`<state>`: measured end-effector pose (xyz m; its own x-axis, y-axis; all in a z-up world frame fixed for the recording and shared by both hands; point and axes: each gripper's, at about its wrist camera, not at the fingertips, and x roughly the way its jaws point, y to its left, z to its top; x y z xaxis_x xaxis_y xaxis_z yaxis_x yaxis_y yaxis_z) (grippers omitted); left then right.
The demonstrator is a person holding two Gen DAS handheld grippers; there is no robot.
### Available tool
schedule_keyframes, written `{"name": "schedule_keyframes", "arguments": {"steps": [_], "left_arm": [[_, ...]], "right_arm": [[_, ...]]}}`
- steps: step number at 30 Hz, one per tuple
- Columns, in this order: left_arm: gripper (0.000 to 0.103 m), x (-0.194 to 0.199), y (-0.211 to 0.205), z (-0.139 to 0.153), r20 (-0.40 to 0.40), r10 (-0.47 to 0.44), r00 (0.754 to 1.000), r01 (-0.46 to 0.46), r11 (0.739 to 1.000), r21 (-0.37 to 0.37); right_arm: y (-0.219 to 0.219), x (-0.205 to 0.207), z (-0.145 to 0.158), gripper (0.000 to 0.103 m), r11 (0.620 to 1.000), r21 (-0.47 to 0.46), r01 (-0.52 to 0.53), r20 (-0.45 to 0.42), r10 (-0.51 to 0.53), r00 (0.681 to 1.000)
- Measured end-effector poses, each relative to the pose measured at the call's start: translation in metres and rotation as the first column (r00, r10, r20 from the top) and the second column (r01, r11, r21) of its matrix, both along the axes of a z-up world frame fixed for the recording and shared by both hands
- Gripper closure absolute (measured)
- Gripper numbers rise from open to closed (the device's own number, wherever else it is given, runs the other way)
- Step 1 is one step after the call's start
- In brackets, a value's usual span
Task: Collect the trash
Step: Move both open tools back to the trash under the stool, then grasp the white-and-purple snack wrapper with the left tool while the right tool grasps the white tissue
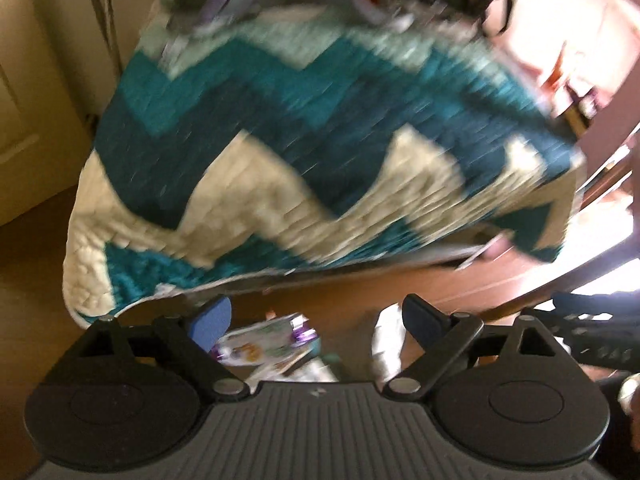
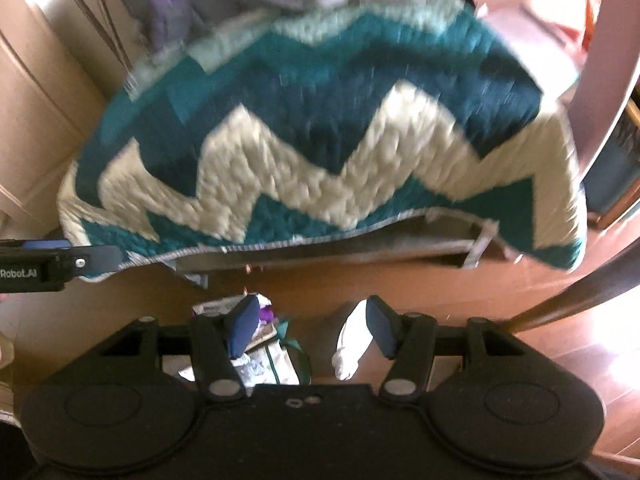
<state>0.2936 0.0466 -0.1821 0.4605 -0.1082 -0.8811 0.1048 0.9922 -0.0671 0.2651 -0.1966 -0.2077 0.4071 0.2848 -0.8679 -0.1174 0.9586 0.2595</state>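
Observation:
Trash lies on the brown wooden floor below both grippers. A colourful printed wrapper with purple foil ends sits between my left gripper's wide-open blue pads, with nothing gripped. A white crumpled piece lies by its right finger. In the right wrist view, wrappers and printed paper lie under the left finger of my right gripper, which is open and holds nothing. A white crumpled piece sits by its right pad. The left gripper's arm shows at that view's left edge.
A bed with a teal, navy and cream zigzag quilt overhangs the floor just beyond the trash. Its frame runs under the quilt edge. Cream doors stand at left. A dark curved furniture edge crosses the right.

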Motion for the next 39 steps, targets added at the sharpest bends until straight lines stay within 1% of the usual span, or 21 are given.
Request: {"name": "schedule_keyframes", "arguments": {"steps": [4,7,9,11,13,15,16,17,19,20,21,23,26,30,32,35,37,39], "left_arm": [[0.010,0.019,0.018,-0.050,-0.066,-0.032,0.997,0.035,0.998,0.042],[0.010,0.031,0.019,-0.087,-0.110,-0.073,0.991,0.078,0.996,0.043],[0.010,0.038,0.016,-0.110,-0.127,-0.101,0.987,0.108,0.993,0.043],[0.010,0.044,0.013,-0.133,-0.135,-0.109,0.985,0.119,0.991,0.068],[0.010,0.049,0.010,-0.154,-0.136,-0.116,0.984,0.127,0.989,0.076],[0.010,0.052,0.008,-0.175,-0.149,-0.102,0.984,0.114,0.990,0.078],[0.010,0.055,0.007,-0.187,-0.169,-0.088,0.982,0.102,0.992,0.071],[0.010,0.059,0.007,-0.197,-0.191,-0.067,0.979,0.079,0.995,0.058],[0.010,0.067,0.011,-0.219,-0.257,0.007,0.966,-0.003,1.000,0.015],[0.010,0.071,0.013,-0.228,-0.280,0.043,0.959,-0.043,0.999,0.006],[0.010,0.073,0.014,-0.235,-0.288,0.076,0.955,-0.076,0.997,0.012],[0.010,0.076,0.013,-0.247,-0.293,0.138,0.946,-0.133,0.990,0.037],[0.010,0.080,0.009,-0.263,-0.273,0.231,0.934,-0.211,0.972,0.100],[0.010,0.090,-0.001,-0.288,-0.282,0.282,0.917,-0.256,0.958,0.128],[0.010,0.096,-0.005,-0.303,-0.300,0.313,0.901,-0.284,0.949,0.138],[0.010,0.102,-0.013,-0.319,-0.311,0.345,0.885,-0.314,0.938,0.147],[0.010,0.105,-0.019,-0.326,-0.310,0.349,0.884,-0.316,0.936,0.155],[0.011,0.108,-0.024,-0.334,-0.314,0.356,0.880,-0.316,0.933,0.172]], "right_arm": [[0.014,0.017,-0.053,0.044,1.000,-0.022,0.014,-0.093,-0.016,0.996],[0.020,0.031,-0.093,0.044,0.999,-0.041,0.034,-0.160,-0.040,0.986],[0.023,0.040,-0.118,0.044,0.998,-0.051,0.047,-0.194,-0.056,0.979],[0.026,0.048,-0.145,0.044,0.996,-0.070,0.057,-0.222,-0.071,0.972],[0.028,0.055,-0.170,0.044,0.995,-0.078,0.068,-0.248,-0.085,0.965],[0.031,0.060,-0.195,0.044,0.993,-0.088,0.083,-0.276,-0.104,0.956],[0.033,0.063,-0.209,0.044,0.992,-0.092,0.087,-0.294,-0.111,0.949],[0.035,0.065,-0.220,0.044,0.992,-0.093,0.091,-0.311,-0.116,0.943],[0.038,0.069,-0.242,0.044,0.990,-0.100,0.097,-0.346,-0.126,0.930],[0.039,0.069,-0.250,0.044,0.990,-0.095,0.102,-0.358,-0.129,0.925],[0.039,0.069,-0.257,0.044,0.991,-0.090,0.104,-0.367,-0.130,0.921],[0.043,0.069,-0.270,0.044,0.991,-0.088,0.097,-0.377,-0.123,0.918],[0.049,0.069,-0.288,0.044,0.993,-0.097,0.066,-0.388,-0.099,0.916],[0.055,0.066,-0.302,0.044,0.996,-0.092,0.012,-0.400,-0.048,0.915],[0.057,0.064,-0.307,0.044,0.994,-0.105,-0.012,-0.393,-0.030,0.919],[0.056,0.065,-0.316,0.044,0.993,-0.117,0.000,-0.398,-0.047,0.916],[0.055,0.068,-0.323,0.044,0.992,-0.128,0.019,-0.407,-0.070,0.911],[0.055,0.070,-0.330,0.044,0.990,-0.143,0.014,-0.418,-0.073,0.906]]}}
